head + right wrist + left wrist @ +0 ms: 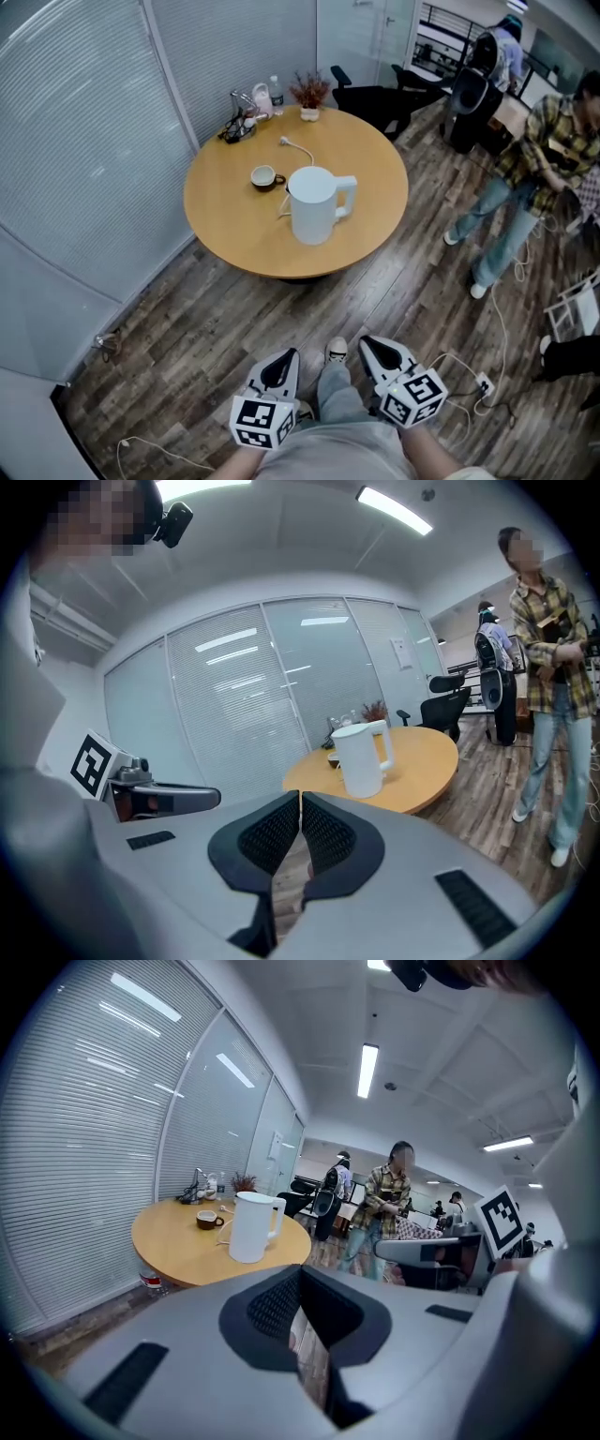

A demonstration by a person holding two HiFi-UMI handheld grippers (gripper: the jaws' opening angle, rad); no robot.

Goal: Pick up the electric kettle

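On round table [380, 230]: 1 kettle [312, 208], 1 cup [263, 176]; L hand-held gripper [287, 356] & R hand-held gripper [368, 344] both pressed together, empty.

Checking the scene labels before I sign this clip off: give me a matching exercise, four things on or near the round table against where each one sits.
1 electric kettle
2 cup
3 potted plant
4 black office chair

A on the floor beyond the table
B at the table's far edge
C white, near the table's middle
D just left of the kettle, head view

Pairs: 1-C, 2-D, 3-B, 4-A
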